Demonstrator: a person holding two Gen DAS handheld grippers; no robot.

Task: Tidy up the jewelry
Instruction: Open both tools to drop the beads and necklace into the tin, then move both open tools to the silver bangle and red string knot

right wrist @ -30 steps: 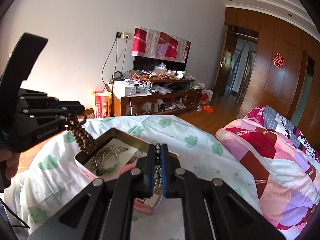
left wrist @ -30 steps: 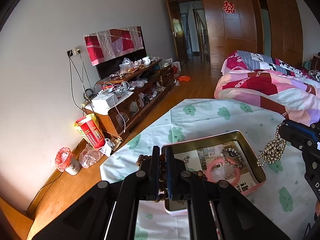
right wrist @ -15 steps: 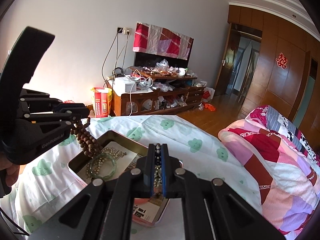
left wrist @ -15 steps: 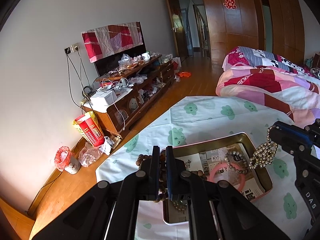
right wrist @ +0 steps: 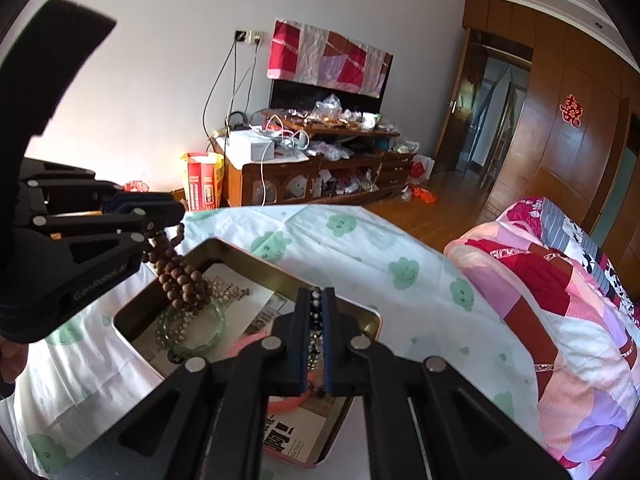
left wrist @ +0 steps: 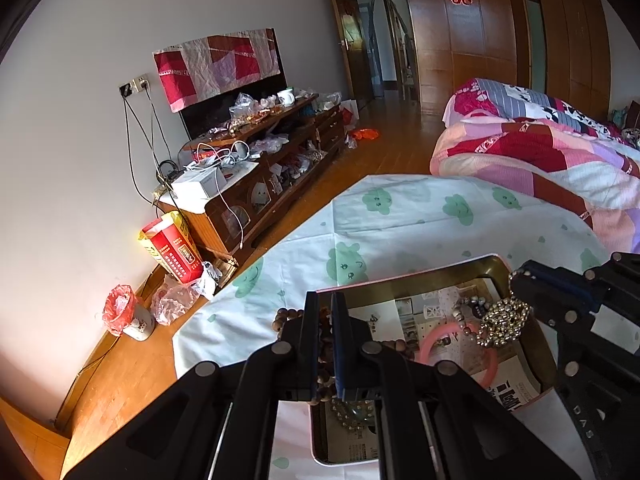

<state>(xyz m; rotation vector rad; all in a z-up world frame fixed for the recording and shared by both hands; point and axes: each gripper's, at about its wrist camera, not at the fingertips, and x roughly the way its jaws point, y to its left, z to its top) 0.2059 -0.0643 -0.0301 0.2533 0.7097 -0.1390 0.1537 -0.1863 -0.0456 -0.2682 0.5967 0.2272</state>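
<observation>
Over the tin, both views: two loads hanging above one open box.
Left gripper (right wrist: 160, 220): jaws pinched on a wooden bead string (right wrist: 180, 276); the string dangles over the tin's left end, its lowest beads just above or touching a green glass bangle (right wrist: 192, 328), contact unclear.
Tin (left wrist: 408, 280): shallow, gold-rimmed, paper-lined, open, on the cloud-print sheet (left wrist: 400, 216) near its close edge.
Tin contents, left to right: green glass bangle, pale bead strand (right wrist: 228, 290), pink bangle (left wrist: 460, 352).
Right gripper (left wrist: 516, 280): jaws clamped on a gold ball-bead chain (left wrist: 502, 326), bunched over the tin's right end above the pink bangle.
Change: both grippers are lower and nearer the tin than a second ago; each load has sunk from beside or above the rim to inside its outline.
Meaning: judged late in the carry; release of both strings looks the likely remaining step.
Edges: tin walls are low; the two grippers stand well apart.
Open room: bare sheet beyond the tin's far rim and toward the quilt (left wrist: 540, 160); bare floor past the sheet's left edge.
</observation>
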